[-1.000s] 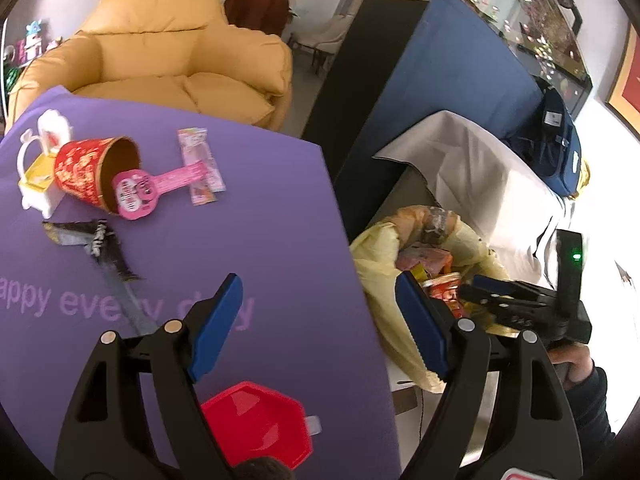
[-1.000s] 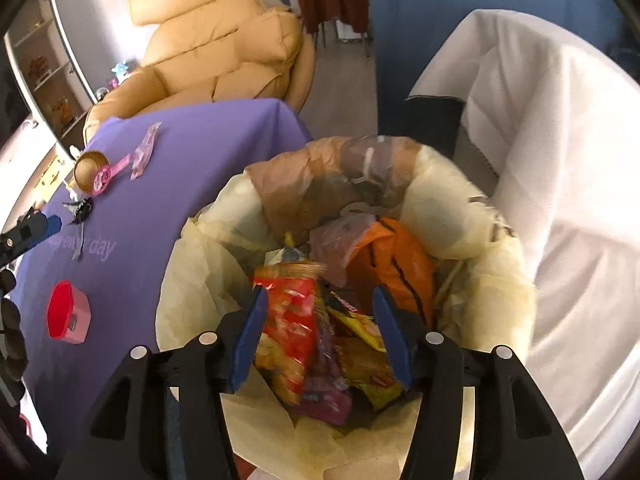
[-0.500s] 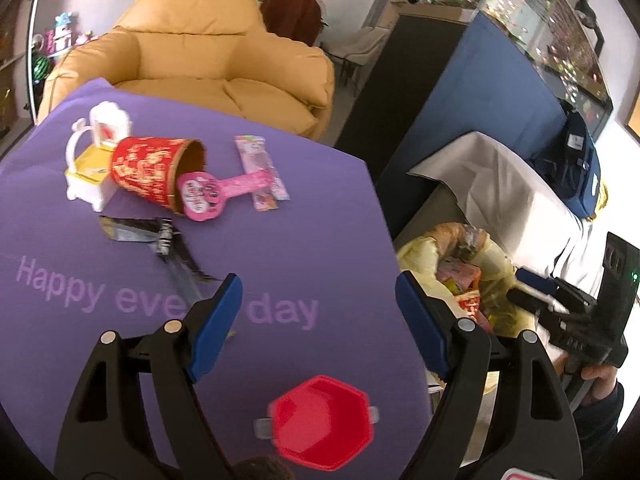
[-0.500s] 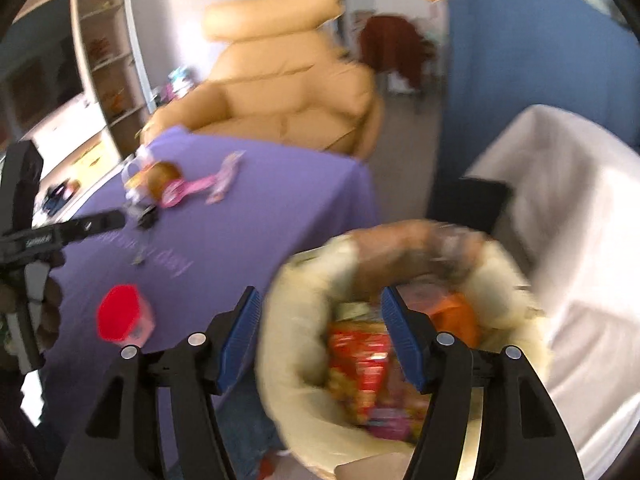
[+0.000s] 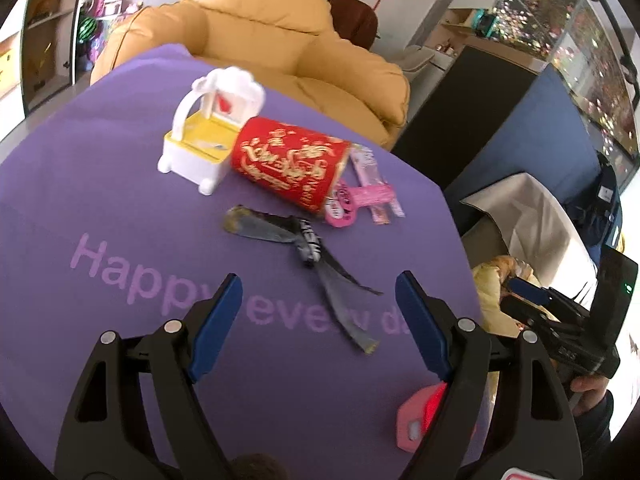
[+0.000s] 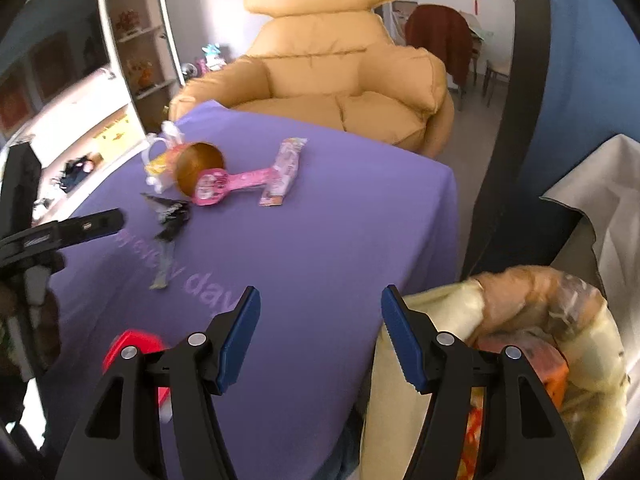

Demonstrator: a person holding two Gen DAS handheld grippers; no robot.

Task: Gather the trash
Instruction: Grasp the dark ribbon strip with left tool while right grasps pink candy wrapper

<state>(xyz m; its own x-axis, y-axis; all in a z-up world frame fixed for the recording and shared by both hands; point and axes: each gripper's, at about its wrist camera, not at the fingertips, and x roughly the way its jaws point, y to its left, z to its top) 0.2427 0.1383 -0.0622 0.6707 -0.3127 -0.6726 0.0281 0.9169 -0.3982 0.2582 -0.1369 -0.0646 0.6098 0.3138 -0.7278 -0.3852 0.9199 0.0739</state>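
Behind purple tablecloth [image 5: 120, 200] (printed lettering): tan armchair [image 6: 344, 80].

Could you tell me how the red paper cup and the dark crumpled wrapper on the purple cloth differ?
The red paper cup keeps its round, rigid form, lying on its side; the dark crumpled wrapper is flat, twisted and stretched out. The cup is bright red with gold lettering; the wrapper is dull grey-black. The cup lies against a white toy chair; the wrapper lies apart, nearer the left gripper. Both rest on the purple cloth, ungrasped.
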